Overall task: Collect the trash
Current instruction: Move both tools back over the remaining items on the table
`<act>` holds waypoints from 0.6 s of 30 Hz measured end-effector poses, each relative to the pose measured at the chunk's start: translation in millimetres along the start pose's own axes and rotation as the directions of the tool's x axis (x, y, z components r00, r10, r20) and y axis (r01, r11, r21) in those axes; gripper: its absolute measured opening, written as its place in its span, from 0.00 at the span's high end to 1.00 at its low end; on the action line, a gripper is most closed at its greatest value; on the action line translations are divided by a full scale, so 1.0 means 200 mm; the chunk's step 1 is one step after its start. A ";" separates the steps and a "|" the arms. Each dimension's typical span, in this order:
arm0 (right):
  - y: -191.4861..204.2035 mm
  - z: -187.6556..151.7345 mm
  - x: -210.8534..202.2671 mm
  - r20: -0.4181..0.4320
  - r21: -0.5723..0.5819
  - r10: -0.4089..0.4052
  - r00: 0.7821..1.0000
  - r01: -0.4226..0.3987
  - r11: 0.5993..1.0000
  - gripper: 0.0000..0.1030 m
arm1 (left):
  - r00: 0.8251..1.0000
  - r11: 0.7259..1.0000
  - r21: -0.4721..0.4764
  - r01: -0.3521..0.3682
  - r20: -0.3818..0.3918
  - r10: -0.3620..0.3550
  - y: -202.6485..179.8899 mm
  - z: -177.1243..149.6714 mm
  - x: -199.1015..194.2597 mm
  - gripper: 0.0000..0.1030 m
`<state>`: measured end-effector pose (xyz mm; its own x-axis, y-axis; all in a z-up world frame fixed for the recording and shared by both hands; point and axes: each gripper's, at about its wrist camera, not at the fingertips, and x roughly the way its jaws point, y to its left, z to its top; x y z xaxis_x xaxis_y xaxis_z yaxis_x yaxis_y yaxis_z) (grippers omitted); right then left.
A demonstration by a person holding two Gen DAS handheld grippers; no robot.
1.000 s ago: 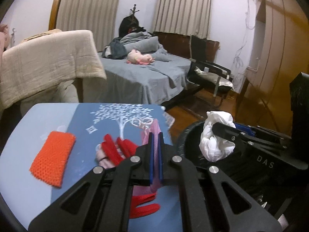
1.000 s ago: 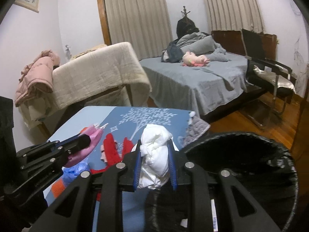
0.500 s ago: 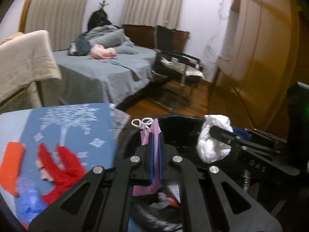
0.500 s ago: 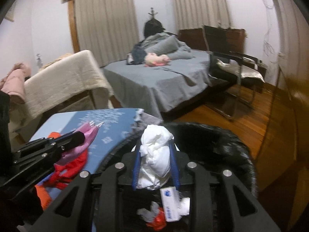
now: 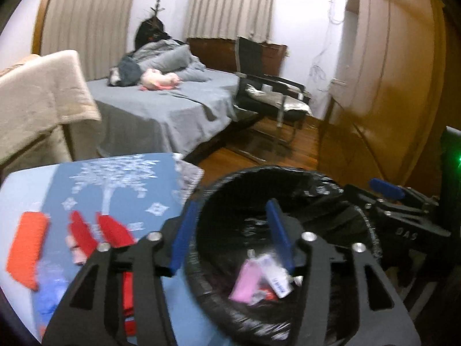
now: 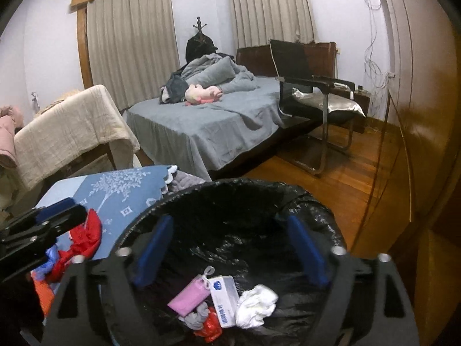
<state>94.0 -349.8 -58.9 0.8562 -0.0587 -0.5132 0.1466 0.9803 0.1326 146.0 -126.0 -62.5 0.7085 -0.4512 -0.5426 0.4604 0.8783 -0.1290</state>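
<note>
A bin lined with a black bag stands at the table's right edge. In it lie a pink packet, a white carton, a crumpled white tissue wad and red scraps. My right gripper hangs over the bin, its jaws opening wide with nothing between them. My left gripper straddles the bin's left rim, its jaws also opening and empty. Each gripper shows in the other's view: the left gripper and the right gripper.
On the blue tablecloth lie a red glove, an orange knitted cloth and something blue. Beyond are a grey bed, a black chair, a cream-draped chair and a wooden wardrobe.
Both grippers moved right from the table to over the bin. The left gripper opened and dropped the pink packet; the right gripper opened and dropped the white tissue wad. Both items lie in the bin.
</note>
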 end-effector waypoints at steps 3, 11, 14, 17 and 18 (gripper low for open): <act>0.10 0.01 0.00 0.012 -0.012 0.036 0.999 -0.036 0.999 0.06 | 0.997 0.998 -0.003 -0.068 0.021 0.068 0.08 -0.02 -0.10 0.38; 0.45 -0.02 0.04 -0.008 -0.071 0.170 0.985 -0.170 0.983 0.06 | 0.967 0.966 -0.058 -0.252 0.030 0.254 0.38 -0.13 -0.36 0.32; 0.58 -0.06 0.05 -0.020 -0.100 0.216 0.976 -0.216 0.971 0.06 | 0.953 0.951 -0.079 -0.299 0.017 0.301 0.48 -0.18 -0.43 0.32; 0.69 -0.09 0.06 -0.031 -0.126 0.245 0.969 -0.247 0.961 0.06 | 0.942 0.938 -0.093 -0.334 -0.003 0.335 0.56 -0.24 -0.46 0.31; 0.72 -0.10 0.07 -0.036 -0.133 0.252 0.967 -0.255 0.958 0.06 | 0.940 0.935 -0.099 -0.339 -0.010 0.340 0.58 -0.25 -0.47 0.31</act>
<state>117.4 -205.6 -64.3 0.8471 0.1975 -0.4934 -0.1436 0.9789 0.1454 106.2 26.2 -68.6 0.8176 -0.1241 -0.5622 0.1372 0.9904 -0.0192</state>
